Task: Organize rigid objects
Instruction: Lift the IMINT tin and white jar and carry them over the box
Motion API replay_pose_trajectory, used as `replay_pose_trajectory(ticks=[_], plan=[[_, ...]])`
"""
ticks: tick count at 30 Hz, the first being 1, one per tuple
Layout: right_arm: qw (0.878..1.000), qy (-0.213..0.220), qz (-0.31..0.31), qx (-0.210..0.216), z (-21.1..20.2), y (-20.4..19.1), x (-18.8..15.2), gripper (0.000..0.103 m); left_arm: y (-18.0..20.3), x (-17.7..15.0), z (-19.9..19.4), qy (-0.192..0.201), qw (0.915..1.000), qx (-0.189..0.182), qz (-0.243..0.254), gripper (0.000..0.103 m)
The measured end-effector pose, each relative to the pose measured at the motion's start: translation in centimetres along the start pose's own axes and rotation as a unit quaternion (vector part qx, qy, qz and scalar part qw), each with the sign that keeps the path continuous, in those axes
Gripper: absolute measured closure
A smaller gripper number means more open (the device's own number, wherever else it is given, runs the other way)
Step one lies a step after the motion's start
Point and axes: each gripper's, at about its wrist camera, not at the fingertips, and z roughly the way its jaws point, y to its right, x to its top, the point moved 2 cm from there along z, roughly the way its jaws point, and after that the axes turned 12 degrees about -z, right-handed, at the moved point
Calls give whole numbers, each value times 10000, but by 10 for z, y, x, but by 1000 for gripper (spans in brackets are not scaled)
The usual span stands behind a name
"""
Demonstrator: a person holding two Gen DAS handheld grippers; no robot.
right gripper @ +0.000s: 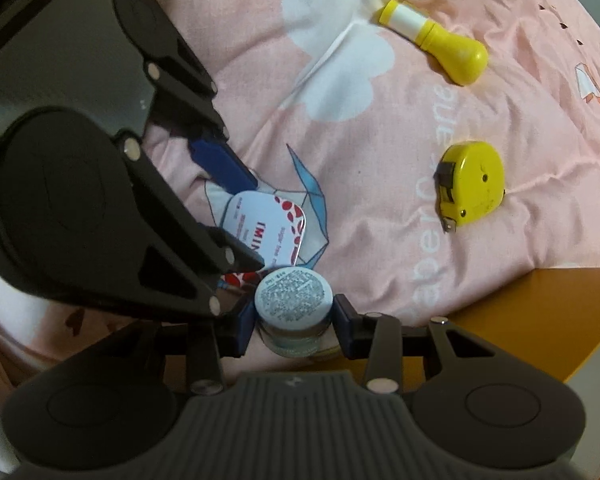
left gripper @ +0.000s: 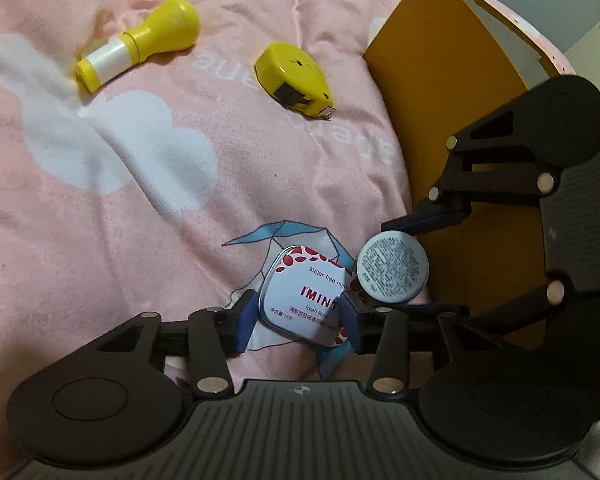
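Mint tin (left gripper: 305,295): lying on the pink bedsheet (left gripper: 148,216), your left gripper (left gripper: 300,318) pinching its sides between the jaws. Round jar (right gripper: 294,295): just beside the tin, your right gripper (right gripper: 294,322) clamping it. Tape measure (left gripper: 294,79) and yellow stamp (left gripper: 140,42): lying farther off. Orange box (left gripper: 440,92): sitting at the right.

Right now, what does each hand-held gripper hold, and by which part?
Left hand-held gripper: the mint tin, by its two opposite side edges. Right hand-held gripper: the small round jar, by its sides.
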Motion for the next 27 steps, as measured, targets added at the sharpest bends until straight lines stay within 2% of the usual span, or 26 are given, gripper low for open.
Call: replay_pose_trajectory(ticks=[2, 5, 8, 10, 16, 21, 24, 27], plan=[[9998, -73, -183, -67, 3, -7, 4, 63, -2, 3, 5, -9, 9997, -155, -172, 47], [9993, -190, -298, -147, 7, -12, 6, 63, -2, 6, 7, 24, 9993, -199, -307, 47], [9997, -156, -186, -88, 8, -13, 10, 63, -1, 4, 4, 88, 9994, -209, -280, 51], [9997, -154, -132, -135, 7, -14, 11, 63, -1, 2, -2, 198, 9992, -251, -257, 62], [9985, 17, 385, -382, -7, -3, 5, 63, 4, -9, -27, 646, 9966, -498, -81, 79], [9925, 386, 603, -993, -38, -7, -2, 63, 2, -11, -33, 572, 9965, -601, -83, 81], [9835, 529, 861, -1503, -62, -13, -11, 62, -1, -11, -37, 666, 9956, -624, -204, 82], [9699, 915, 1455, -1724, -81, -7, -28, 62, 0, -13, -39, 661, 9958, -607, -152, 82]])
